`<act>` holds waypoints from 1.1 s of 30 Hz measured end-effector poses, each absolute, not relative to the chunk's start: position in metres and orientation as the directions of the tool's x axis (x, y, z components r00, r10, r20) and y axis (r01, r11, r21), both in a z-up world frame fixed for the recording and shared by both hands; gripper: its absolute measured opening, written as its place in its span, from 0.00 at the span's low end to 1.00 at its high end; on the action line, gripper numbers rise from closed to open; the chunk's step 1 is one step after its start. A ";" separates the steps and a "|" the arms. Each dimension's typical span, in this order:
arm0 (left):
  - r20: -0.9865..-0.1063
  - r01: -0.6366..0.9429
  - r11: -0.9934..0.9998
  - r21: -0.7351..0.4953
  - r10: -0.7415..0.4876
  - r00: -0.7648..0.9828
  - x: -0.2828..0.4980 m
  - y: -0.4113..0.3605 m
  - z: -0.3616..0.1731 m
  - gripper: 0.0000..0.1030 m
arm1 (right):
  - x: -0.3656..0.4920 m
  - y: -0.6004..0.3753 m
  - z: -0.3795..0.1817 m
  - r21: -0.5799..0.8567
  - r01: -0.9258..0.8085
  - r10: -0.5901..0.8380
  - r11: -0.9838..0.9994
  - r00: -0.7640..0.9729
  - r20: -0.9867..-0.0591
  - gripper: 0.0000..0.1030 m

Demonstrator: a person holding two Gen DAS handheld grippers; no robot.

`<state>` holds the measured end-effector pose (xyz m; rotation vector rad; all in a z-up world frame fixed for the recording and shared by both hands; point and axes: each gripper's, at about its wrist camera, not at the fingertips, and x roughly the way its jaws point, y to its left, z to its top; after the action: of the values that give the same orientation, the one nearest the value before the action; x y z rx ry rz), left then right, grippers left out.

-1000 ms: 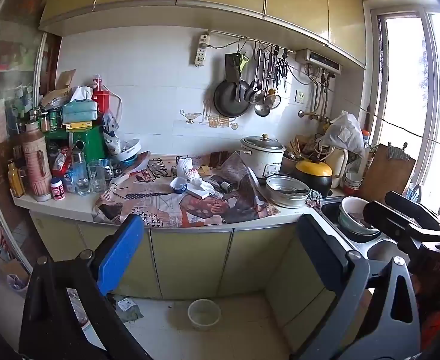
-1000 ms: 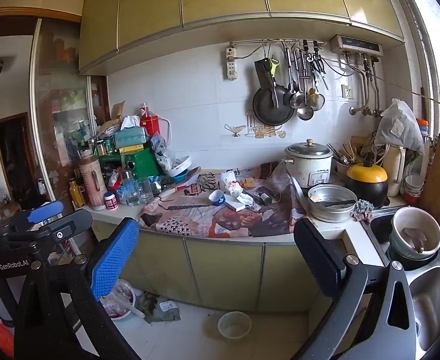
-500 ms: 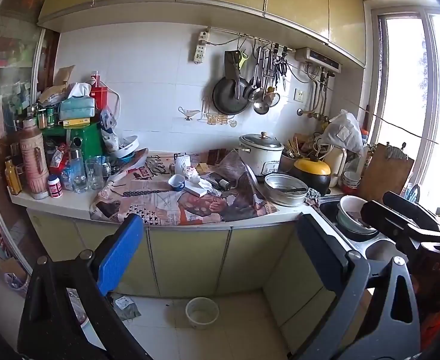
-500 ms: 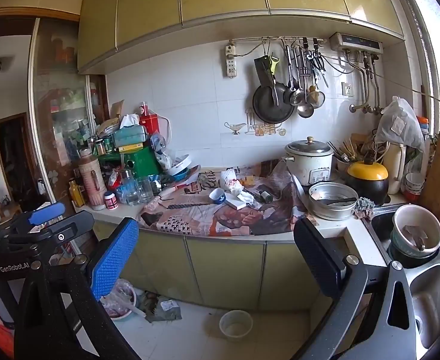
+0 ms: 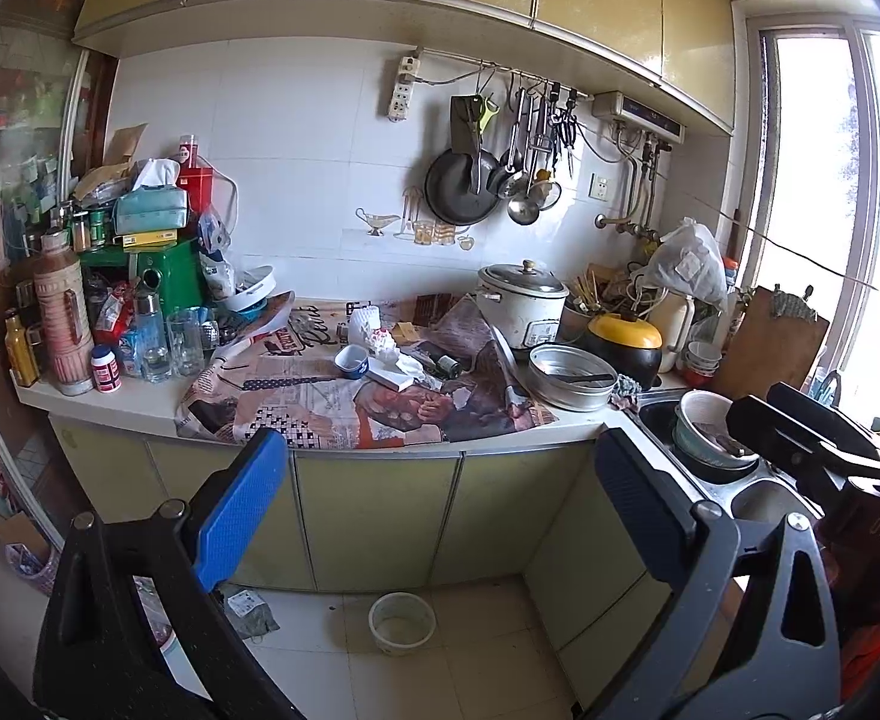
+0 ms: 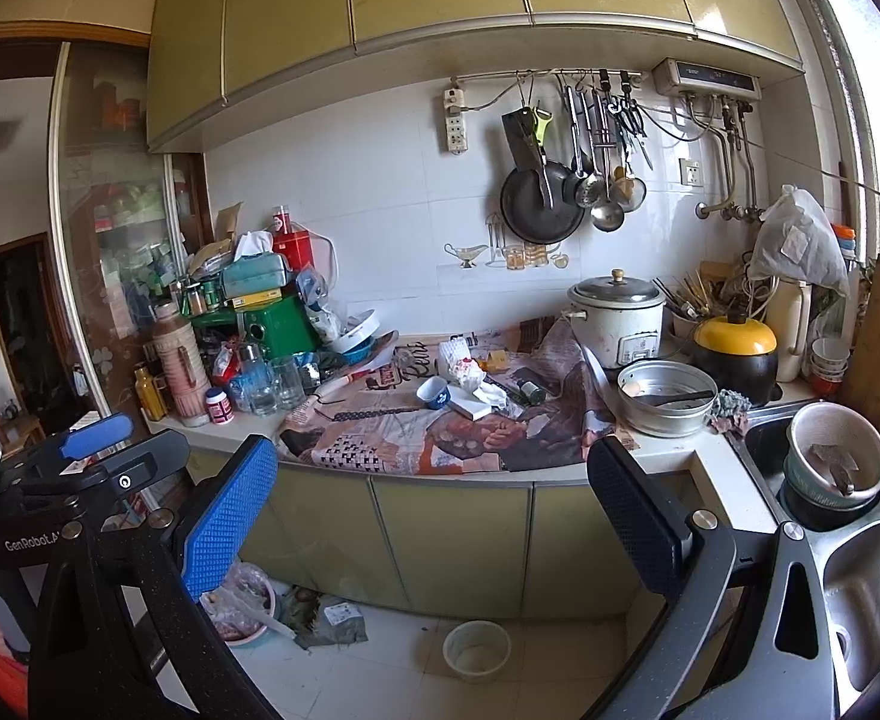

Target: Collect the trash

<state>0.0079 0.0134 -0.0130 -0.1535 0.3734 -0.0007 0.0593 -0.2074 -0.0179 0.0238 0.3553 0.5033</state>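
Observation:
Crumpled white paper and wrappers point(image 5: 383, 345) lie on a newspaper-covered counter point(image 5: 344, 414), also in the right wrist view point(image 6: 470, 378). A small blue cup point(image 6: 433, 391) and a flat white box point(image 5: 391, 377) sit beside them. My left gripper point(image 5: 440, 507) is open and empty, well short of the counter, in front of the cabinet doors. My right gripper point(image 6: 434, 501) is open and empty, likewise back from the counter. The left gripper also shows at the left edge of the right wrist view point(image 6: 98, 456). A pink basin with bagged trash point(image 6: 242, 606) and crumpled paper point(image 6: 335, 624) lie on the floor.
A rice cooker point(image 6: 617, 315), metal pan point(image 6: 665, 396) and yellow-lidded pot point(image 6: 734, 357) stand at the right. A sink point(image 6: 860, 588) holds stacked bowls point(image 6: 833, 465). Bottles, glasses and a green box point(image 5: 167, 279) crowd the left. A white bowl point(image 5: 402, 621) sits on the floor.
Both views have shifted slightly; the counter sits a little lower and closer in frame. Both grippers stay open and empty.

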 end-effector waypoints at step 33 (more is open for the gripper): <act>-0.384 -0.018 0.987 -0.157 -0.045 0.922 0.024 0.014 -0.017 1.00 | 0.075 -0.210 -0.016 0.129 -0.454 0.469 0.882 0.812 -0.347 1.00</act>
<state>0.0237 0.0140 -0.0170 -0.1587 0.3970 -0.0139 0.0745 -0.2101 -0.0162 0.0407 0.3813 0.4924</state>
